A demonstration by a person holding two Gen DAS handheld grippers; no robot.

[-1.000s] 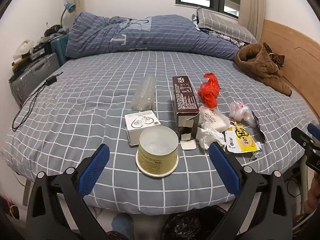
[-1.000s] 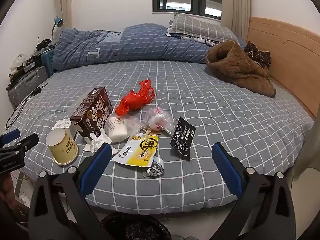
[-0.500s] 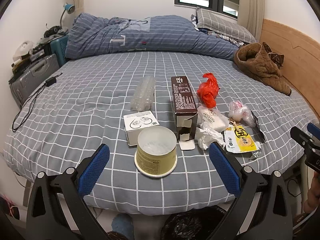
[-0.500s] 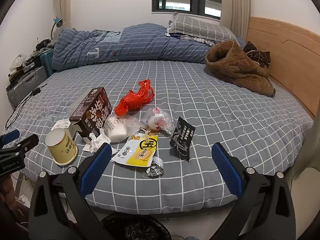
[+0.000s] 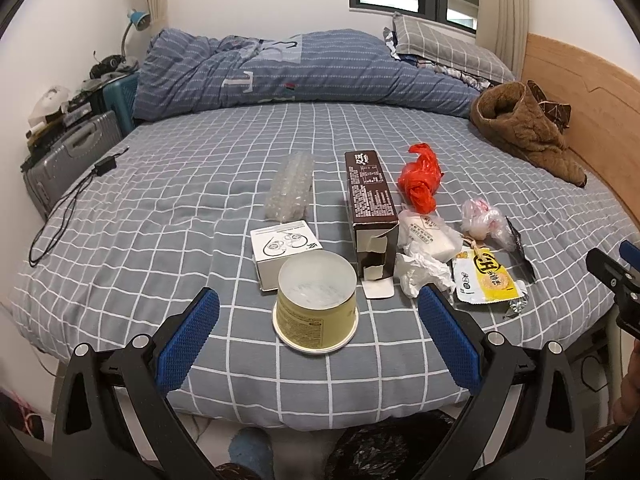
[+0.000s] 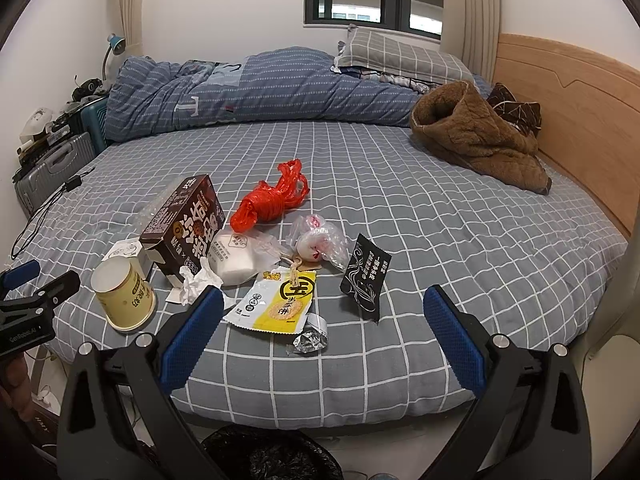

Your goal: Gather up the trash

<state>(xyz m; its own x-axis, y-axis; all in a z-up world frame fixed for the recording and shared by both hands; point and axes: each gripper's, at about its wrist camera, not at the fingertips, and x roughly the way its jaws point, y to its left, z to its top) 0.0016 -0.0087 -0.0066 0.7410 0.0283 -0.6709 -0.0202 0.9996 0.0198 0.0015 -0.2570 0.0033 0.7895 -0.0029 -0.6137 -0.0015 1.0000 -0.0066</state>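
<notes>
At the near edge of the bed [image 5: 120,264], we hold both grippers wide apart and empty over a spread of litter. The left gripper [image 5: 318,334] frames a yellow paper cup [image 5: 316,306] standing upright just in from that edge, a small white box [image 5: 282,250] touching it behind and a torn brown carton [image 5: 370,216] just beside. The right gripper [image 6: 322,328] looks down on a yellow snack wrapper [image 6: 276,304], a foil scrap [image 6: 310,338] and a black sachet [image 6: 364,278]; farther in lie a red plastic bag [image 6: 270,202], a crumpled tissue [image 6: 198,282] and a clear bag [image 6: 320,242]. A black-lined bin [image 6: 272,456] waits on the floor below the edge.

The risks, as we judge them: the light cup could tip or buckle if we close off-centre, or be nudged over the edge past the bin. The flat wrapper and sachet give the fingers [image 6: 192,336] little to bite, and the soft bedding may pinch up with them. The clustered pieces could drag one another along.
</notes>
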